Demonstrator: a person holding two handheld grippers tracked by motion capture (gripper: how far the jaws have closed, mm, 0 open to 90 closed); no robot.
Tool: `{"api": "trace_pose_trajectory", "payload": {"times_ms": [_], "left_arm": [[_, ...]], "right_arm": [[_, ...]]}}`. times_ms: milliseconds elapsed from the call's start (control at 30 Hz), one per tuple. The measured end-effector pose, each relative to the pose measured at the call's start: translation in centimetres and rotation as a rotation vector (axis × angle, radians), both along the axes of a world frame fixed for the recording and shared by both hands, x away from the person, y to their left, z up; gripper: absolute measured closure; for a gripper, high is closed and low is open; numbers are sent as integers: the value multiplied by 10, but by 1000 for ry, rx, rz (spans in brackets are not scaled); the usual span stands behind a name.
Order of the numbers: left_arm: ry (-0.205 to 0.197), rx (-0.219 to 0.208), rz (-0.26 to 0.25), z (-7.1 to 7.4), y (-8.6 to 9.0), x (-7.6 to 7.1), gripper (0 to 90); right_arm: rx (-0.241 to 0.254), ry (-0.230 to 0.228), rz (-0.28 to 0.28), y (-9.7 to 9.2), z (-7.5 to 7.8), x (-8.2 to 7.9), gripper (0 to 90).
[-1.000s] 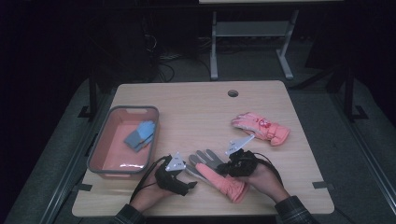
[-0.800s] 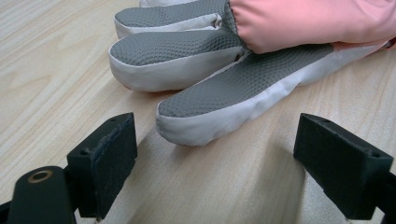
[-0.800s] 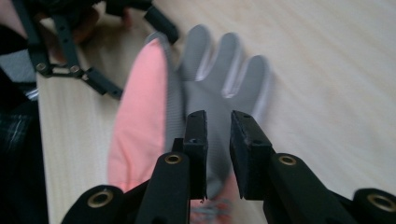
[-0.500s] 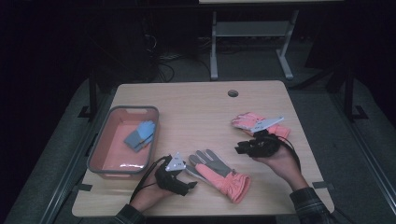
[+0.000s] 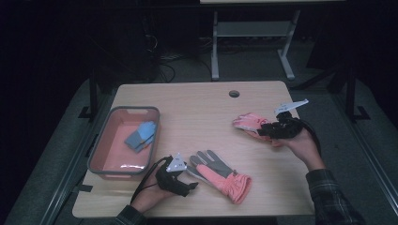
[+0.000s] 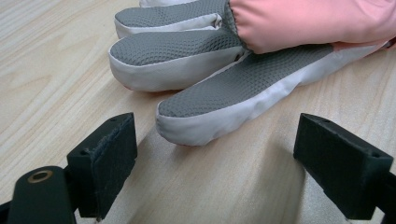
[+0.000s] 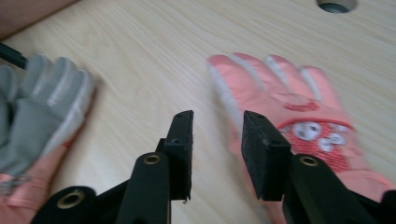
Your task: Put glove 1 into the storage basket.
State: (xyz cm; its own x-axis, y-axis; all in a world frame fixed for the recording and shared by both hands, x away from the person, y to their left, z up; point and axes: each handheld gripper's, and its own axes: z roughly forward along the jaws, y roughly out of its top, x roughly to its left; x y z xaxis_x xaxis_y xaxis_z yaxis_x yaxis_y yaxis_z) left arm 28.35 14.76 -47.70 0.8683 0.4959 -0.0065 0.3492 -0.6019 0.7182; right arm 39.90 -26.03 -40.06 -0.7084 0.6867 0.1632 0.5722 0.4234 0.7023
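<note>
From the high view, the right tool [image 5: 263, 130] hovered over the pink glove [image 5: 249, 123] lying at the right side of the wooden table [image 5: 202, 117]. The right gripper view showed what that one could not: the tool's jaws stood a little apart with nothing between them, having just been opening, and the pink glove [image 7: 299, 116] lay back-up just beyond the right jaw, its back patterned with small white figures. That view also caught the grey fingers of the second glove [image 7: 42, 112] at its left edge.

The left tool [image 5: 187, 183] rested at the near edge of the table, just left of the second glove [image 5: 218, 174], a grey-palmed glove with a pink cuff. In the left gripper view, the left tool [image 6: 215, 154] stood wide open, its jaws on either side of a grey textured fingertip of the glove [image 6: 224, 88] without pressing on it.

A pink bin [image 5: 101, 157] sat at the left of the table, holding a folded blue cloth [image 5: 140, 136]. A round cable hole [image 5: 234, 93] pierced the far edge. Beyond lay a dark room with a grey carpet [image 5: 61, 154] and a metal frame [image 5: 248, 42].
</note>
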Motion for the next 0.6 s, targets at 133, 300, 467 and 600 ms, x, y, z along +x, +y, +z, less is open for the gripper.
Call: {"api": "trace_pose_trajectory", "payload": {"times_ms": [133,300,467,600], "left_arm": [[0,0,0,0,0,0,125],[0,0,0,0,0,0,125],[0,0,0,0,0,0,125],[0,0,0,0,0,0,125]], "right_arm": [[-35,2,-12,-11,-2,12,612],[-54,11,-11,-18,-10,22,583],[-130,14,17,-16,-26,31,555],[-139,24,36,-12,-35,34,585]]}}
